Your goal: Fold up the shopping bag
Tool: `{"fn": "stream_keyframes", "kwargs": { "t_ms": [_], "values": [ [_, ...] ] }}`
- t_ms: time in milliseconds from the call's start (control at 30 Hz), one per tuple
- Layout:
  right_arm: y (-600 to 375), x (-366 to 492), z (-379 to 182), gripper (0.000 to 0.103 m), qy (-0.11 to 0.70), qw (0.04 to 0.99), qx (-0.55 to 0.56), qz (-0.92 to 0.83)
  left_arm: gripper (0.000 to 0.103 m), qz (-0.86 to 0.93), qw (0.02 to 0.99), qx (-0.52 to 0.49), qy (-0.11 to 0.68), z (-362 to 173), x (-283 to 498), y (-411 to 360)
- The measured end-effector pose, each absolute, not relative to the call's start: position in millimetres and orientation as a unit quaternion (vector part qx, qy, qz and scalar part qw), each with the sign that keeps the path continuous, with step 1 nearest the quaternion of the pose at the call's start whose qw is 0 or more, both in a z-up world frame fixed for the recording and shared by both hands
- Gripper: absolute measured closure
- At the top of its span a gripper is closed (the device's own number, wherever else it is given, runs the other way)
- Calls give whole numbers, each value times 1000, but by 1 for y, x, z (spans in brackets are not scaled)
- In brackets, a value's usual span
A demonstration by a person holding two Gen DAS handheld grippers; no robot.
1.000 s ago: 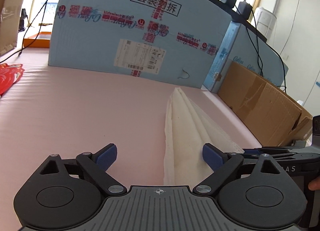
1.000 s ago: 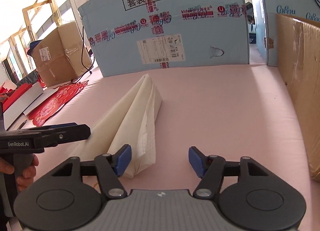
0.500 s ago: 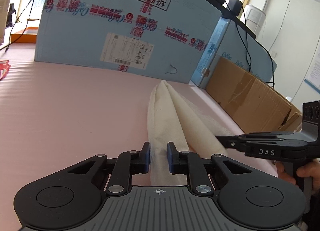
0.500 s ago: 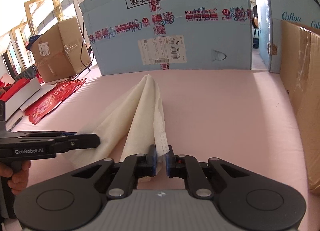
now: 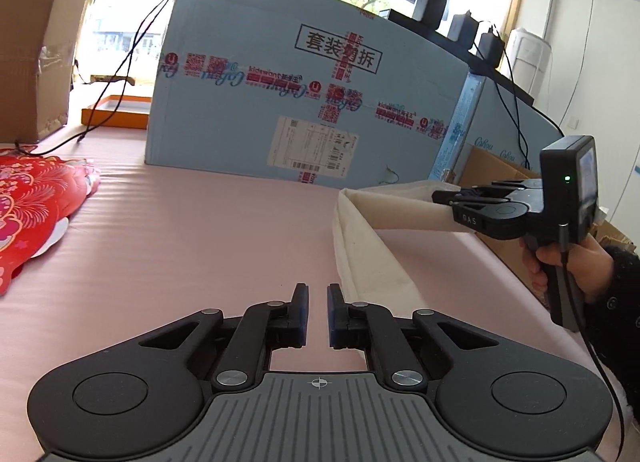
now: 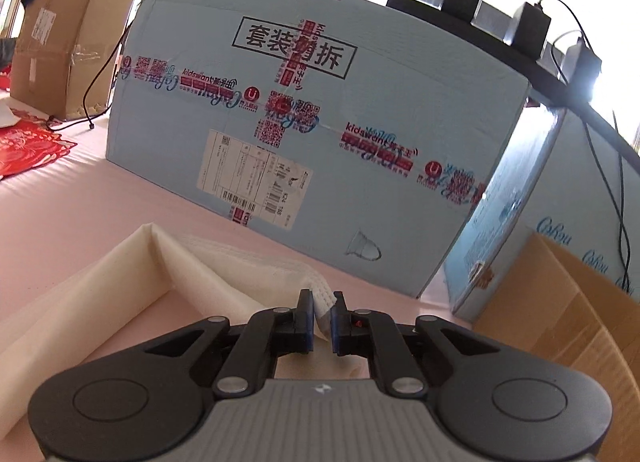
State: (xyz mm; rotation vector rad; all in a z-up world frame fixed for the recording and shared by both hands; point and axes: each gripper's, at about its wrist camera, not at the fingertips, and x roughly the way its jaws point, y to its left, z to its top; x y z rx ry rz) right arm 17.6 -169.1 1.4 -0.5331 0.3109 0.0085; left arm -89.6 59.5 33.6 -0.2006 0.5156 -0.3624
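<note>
Scene: a pink tabletop (image 5: 180, 242) backed by a large blue carton (image 5: 304, 102).
Bag: the cream shopping bag (image 5: 368, 258), rolled into a long strip, bends in a V; one arm lies on the tabletop, the other is raised.
Right hand-held gripper (image 6: 322, 312): clamped on the raised end of the bag.
Left hand-held gripper (image 5: 317, 304): fingers nearly together with a bare slit between them, nothing held; the bag's near end runs just beside its right finger.
Left edge: red patterned paper (image 5: 36, 202).
</note>
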Motion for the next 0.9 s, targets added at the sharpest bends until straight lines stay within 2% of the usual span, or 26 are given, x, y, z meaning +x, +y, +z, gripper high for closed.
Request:
{"fn": "stream_keyframes", "kwargs": {
  "t_ms": [133,200,267,300,333,367,400,467,533,700,900],
  "values": [
    [-162,41,-2,90,146,947,-285,-31,95,-178,946,-106,250,33,-88,62],
    [-167,50,-2,79,150,950,-271,-47,94,-181,944,-112,251,30,-86,61],
    [-175,55,0,50,157,954,-249,-59,93,-180,943,-121,251,28,-84,60],
    [-181,57,2,43,159,957,-235,-59,91,-182,942,-127,250,27,-82,60],
    [-185,56,4,33,160,959,-225,-58,83,-181,941,-134,251,26,-80,60],
    [-192,54,7,31,164,964,-204,-54,71,-178,941,-143,250,25,-78,60],
    [-199,52,11,31,168,968,-183,-51,63,-175,941,-153,247,25,-76,61],
    [-212,46,21,29,176,974,-135,-45,42,-173,939,-171,243,25,-73,60],
    [-226,38,30,28,181,979,-88,-37,31,-176,937,-176,243,24,-69,56],
    [-239,5,43,28,197,979,0,40,30,-196,926,-178,267,17,-54,41],
    [-195,13,21,30,282,944,26,168,30,-197,923,-172,283,5,-49,34]
  ]
}}
